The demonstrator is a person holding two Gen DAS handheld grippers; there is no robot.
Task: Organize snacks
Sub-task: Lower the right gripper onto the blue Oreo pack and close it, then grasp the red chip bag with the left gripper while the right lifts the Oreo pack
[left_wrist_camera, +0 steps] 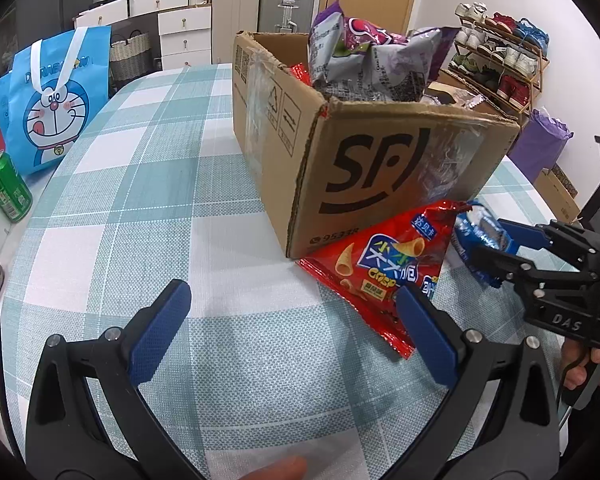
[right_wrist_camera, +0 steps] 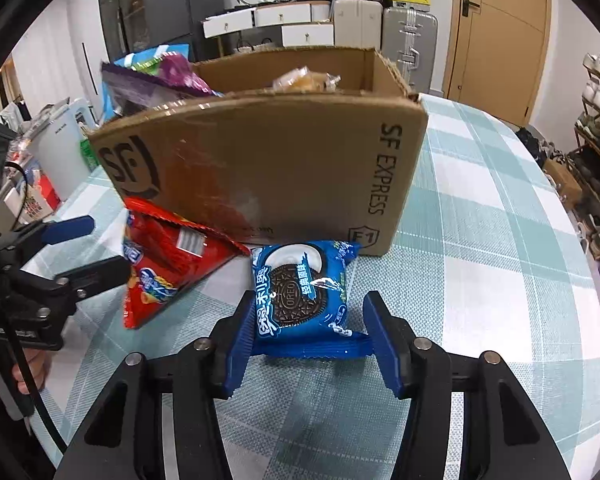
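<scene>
A brown SF cardboard box [left_wrist_camera: 364, 168] stands on the checked tablecloth, with purple snack bags [left_wrist_camera: 364, 60] sticking out of it; it also shows in the right wrist view [right_wrist_camera: 284, 168]. A red crisp bag [left_wrist_camera: 384, 268] leans against the box front, also seen in the right wrist view [right_wrist_camera: 168, 264]. My left gripper [left_wrist_camera: 296, 320] is open and empty, its right finger beside the red bag. A blue Oreo pack [right_wrist_camera: 304, 296] lies before the box. My right gripper [right_wrist_camera: 306, 340] is open with its fingers on either side of the pack's near end.
A blue Doraemon bag [left_wrist_camera: 52, 100] and a green can [left_wrist_camera: 8, 188] stand at the table's left edge. Drawers and suitcases [left_wrist_camera: 288, 4] line the back wall. A shoe rack [left_wrist_camera: 500, 56] stands at the right. The checked table [left_wrist_camera: 160, 200] stretches left of the box.
</scene>
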